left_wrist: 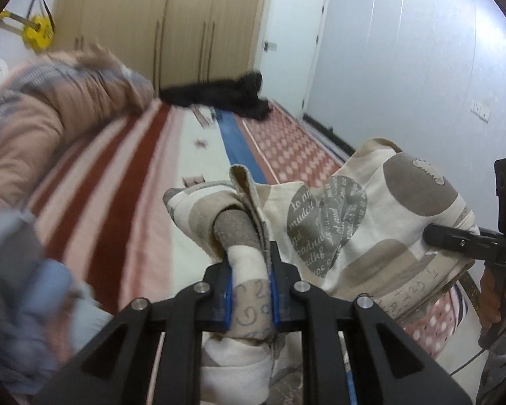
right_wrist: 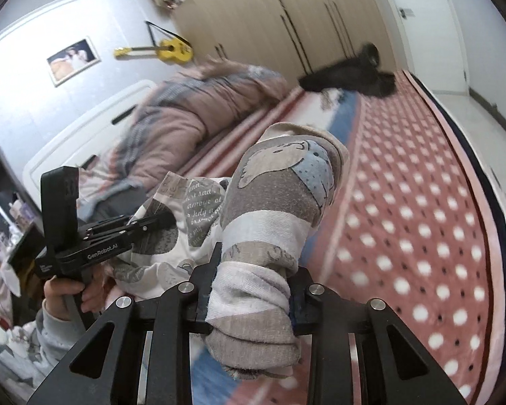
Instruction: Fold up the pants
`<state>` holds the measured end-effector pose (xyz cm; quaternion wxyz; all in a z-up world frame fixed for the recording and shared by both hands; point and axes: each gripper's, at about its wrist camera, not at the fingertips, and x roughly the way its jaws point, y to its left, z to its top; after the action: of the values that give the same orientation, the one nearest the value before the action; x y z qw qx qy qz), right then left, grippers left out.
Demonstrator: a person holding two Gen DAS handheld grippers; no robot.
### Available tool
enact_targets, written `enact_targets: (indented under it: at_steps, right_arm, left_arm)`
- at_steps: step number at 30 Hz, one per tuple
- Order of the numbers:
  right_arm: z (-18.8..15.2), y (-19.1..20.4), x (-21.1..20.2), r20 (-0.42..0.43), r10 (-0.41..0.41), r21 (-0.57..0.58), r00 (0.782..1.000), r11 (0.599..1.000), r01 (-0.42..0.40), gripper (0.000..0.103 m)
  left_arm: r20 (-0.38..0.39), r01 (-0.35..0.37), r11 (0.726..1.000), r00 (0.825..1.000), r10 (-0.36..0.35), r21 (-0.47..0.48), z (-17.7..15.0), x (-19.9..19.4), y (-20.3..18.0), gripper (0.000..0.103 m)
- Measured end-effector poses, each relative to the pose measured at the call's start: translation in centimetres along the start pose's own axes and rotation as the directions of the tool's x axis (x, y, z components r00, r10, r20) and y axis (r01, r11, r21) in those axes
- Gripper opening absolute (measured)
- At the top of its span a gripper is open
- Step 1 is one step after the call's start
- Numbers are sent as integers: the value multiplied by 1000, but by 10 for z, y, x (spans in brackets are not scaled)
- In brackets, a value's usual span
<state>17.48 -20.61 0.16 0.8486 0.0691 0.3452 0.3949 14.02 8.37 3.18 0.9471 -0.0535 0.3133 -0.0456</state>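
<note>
The pants (left_wrist: 324, 222) are cream cloth with grey and beige patches and printed script, held up above the bed between both grippers. My left gripper (left_wrist: 251, 298) is shut on a bunched fold of the pants, its blue pads pressing the cloth from both sides. In the right wrist view my right gripper (right_wrist: 253, 298) is shut on another thick roll of the pants (right_wrist: 273, 199), which bulges up in front of the lens. Each gripper shows in the other's view: the right gripper (left_wrist: 435, 234) at the cloth's right edge, the left gripper (right_wrist: 167, 219) at its left.
The bed carries a blanket (left_wrist: 124, 182) of red and pink stripes, a blue band and a red dotted part (right_wrist: 404, 222). A pink quilt (left_wrist: 44, 125) and a black garment (left_wrist: 219, 96) lie farther back. Wardrobes (left_wrist: 158, 17), a door (left_wrist: 293, 40) and a yellow guitar (right_wrist: 172, 49) stand behind.
</note>
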Motion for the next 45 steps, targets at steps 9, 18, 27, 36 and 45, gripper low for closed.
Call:
enact_targets:
  at_steps: [9, 18, 27, 36, 45]
  right_arm:
    - [70, 110, 13, 60, 103, -127, 993, 987, -95, 23]
    - [107, 217, 88, 6, 225, -190, 974, 957, -220, 23]
    - [115, 299, 187, -103, 336, -167, 936, 922, -349, 23]
    - [81, 329, 274, -256, 321, -138, 912, 922, -363, 23]
    - [55, 295, 291, -293, 288, -71, 912, 944, -321, 23]
  left_arm:
    - [145, -155, 988, 977, 156, -20, 57, -111, 71, 13]
    - [154, -285, 951, 941, 301, -116, 67, -173, 178, 13]
    - [75, -393, 898, 907, 414, -196, 60, -200, 294, 13]
    - [-103, -430, 863, 902, 418, -264, 2, -140, 382, 13]
    - [-152, -427, 857, 904, 399, -289, -38, -113, 402, 23]
